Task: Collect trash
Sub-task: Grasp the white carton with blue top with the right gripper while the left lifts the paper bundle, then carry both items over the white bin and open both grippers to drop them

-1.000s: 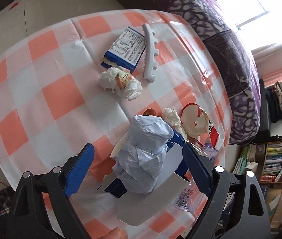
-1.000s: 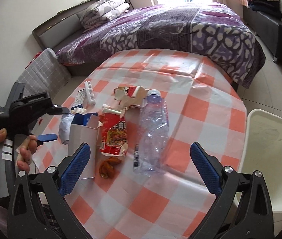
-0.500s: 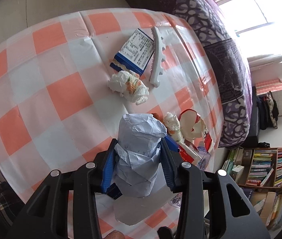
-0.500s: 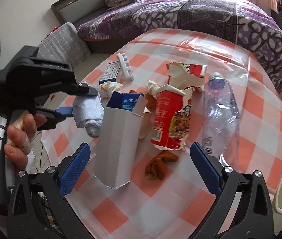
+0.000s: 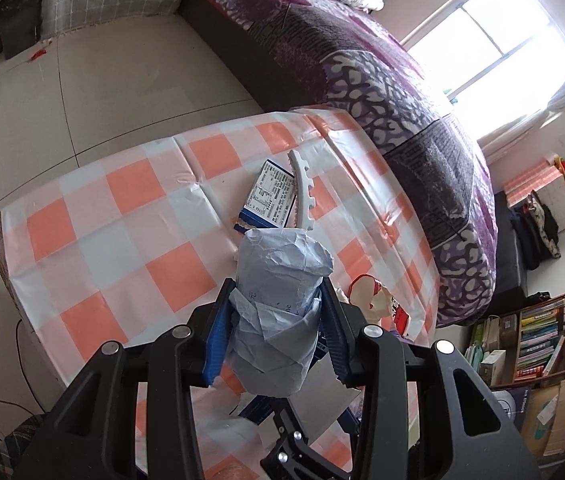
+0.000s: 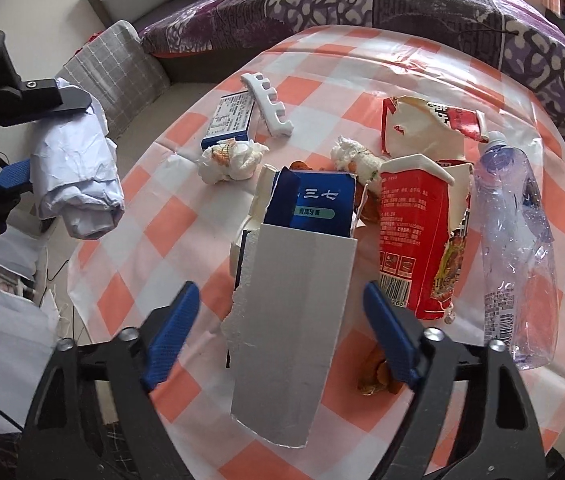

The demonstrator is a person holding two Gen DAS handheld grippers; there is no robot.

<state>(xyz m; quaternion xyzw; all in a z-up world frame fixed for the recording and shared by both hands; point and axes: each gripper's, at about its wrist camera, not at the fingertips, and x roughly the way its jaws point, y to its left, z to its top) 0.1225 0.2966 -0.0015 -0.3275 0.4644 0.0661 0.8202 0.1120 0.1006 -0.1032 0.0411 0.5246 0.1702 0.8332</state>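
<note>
Trash, left wrist view: crumpled pale-blue paper wad (image 5: 278, 312), creased and roughly cylindrical, clamped between the blue pads of the left tongs (image 5: 276, 332), raised above the checked tablecloth (image 5: 130, 216). Jaws narrowed tight against the wad on both sides. Farther off on the cloth, a blue box (image 5: 268, 200) lying flat, label up, touching a white toothed plastic strip (image 5: 302, 196) at its right. Just beyond the right pad, part of a torn red-and-white cup (image 5: 378, 304).

Right wrist view: same paper wad (image 6: 78, 184) at the left edge, held out past the table edge by the left tongs (image 6: 42, 140). Centred between the pads of the right tongs (image 6: 278, 330), a torn grey-white carton (image 6: 294, 320), upright, open at the top, with a blue toothpaste box (image 6: 318, 208) sticking out of it. Jaws just closing in, half spread, a gap visible on either side of the carton, pads not touching it. Right of the carton, an upright ripped red noodle cup (image 6: 418, 240), then a crushed clear plastic bottle (image 6: 518, 248) lying on the cloth. Behind, a crumpled tissue (image 6: 230, 160) and a second torn red-and-white cup (image 6: 422, 128). Orange peel (image 6: 374, 372) near the right pad.
</note>
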